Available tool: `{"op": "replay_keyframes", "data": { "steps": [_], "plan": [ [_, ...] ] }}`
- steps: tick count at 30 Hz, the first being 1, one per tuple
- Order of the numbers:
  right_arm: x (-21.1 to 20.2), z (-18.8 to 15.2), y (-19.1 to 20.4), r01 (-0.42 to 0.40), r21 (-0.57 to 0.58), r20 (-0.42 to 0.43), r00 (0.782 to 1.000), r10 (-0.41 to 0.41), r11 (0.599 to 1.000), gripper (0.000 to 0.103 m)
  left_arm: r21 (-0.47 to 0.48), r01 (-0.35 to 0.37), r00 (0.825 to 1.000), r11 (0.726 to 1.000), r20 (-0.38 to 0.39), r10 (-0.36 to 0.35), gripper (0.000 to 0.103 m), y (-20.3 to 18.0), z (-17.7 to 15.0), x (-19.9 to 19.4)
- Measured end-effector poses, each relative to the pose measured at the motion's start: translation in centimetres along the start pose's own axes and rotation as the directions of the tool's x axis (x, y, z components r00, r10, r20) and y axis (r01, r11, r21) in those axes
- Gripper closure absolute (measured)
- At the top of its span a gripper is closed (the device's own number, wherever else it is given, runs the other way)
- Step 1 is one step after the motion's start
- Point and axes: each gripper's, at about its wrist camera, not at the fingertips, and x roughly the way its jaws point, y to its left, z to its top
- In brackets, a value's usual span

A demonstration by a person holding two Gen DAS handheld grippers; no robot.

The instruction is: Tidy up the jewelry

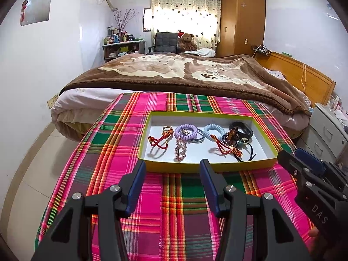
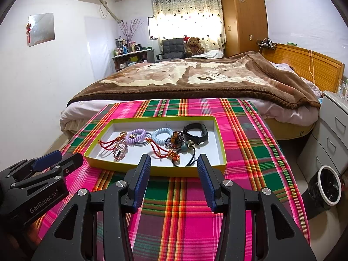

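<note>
A shallow yellow-rimmed tray [image 1: 219, 167] [image 2: 134, 169] with a white floor lies on the plaid cloth. In it are a purple coil band [image 1: 186, 130] [image 2: 136, 136], a pale blue coil band [image 1: 214, 131] [image 2: 162, 135], a black wristband [image 1: 241, 128] [image 2: 195, 133], red cord bracelets [image 1: 158, 141] [image 2: 107, 143], a pink beaded bracelet [image 1: 180, 151] [image 2: 119, 152] and dark bead strands [image 1: 230, 137] [image 2: 174, 140]. My left gripper [image 1: 173, 166] stands open just short of the tray's near rim, empty. My right gripper [image 2: 174, 159] is open too, its tips over the near rim, nothing between them.
A pink, green and orange plaid cloth [image 1: 174, 206] [image 2: 184, 213] covers the table. Behind it stands a bed with a brown blanket [image 1: 184, 71] [image 2: 195, 76]. White drawers [image 2: 335, 134] and a bin with a black liner [image 2: 328, 184] are at the right.
</note>
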Motion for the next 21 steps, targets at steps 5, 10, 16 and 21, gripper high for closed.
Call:
{"op": "replay_keyframes", "data": {
  "steps": [5, 10, 16, 21],
  "plan": [
    [-0.06, -0.03, -0.04, 0.000, 0.000, -0.003, 1.000, 0.000, 1.000, 0.058, 0.000, -0.009, 1.000, 1.000, -0.003, 0.009, 0.050, 0.02, -0.05, 0.11],
    [-0.05, -0.04, -0.03, 0.000, 0.000, -0.003, 1.000, 0.000, 1.000, 0.058, 0.001, -0.010, 1.000, 1.000, -0.002, 0.010, 0.050, -0.06, -0.11, 0.08],
    [-0.05, -0.04, 0.00, 0.001, 0.000, -0.004, 1.000, -0.001, 1.000, 0.058, 0.001, -0.014, 1.000, 1.000, -0.003, 0.014, 0.050, -0.12, -0.06, 0.06],
    [-0.05, -0.04, 0.00, 0.002, 0.000, -0.005, 1.000, -0.002, 1.000, 0.058, 0.000, -0.013, 1.000, 1.000, -0.007, 0.013, 0.050, -0.13, -0.10, 0.11]
  ]
}}
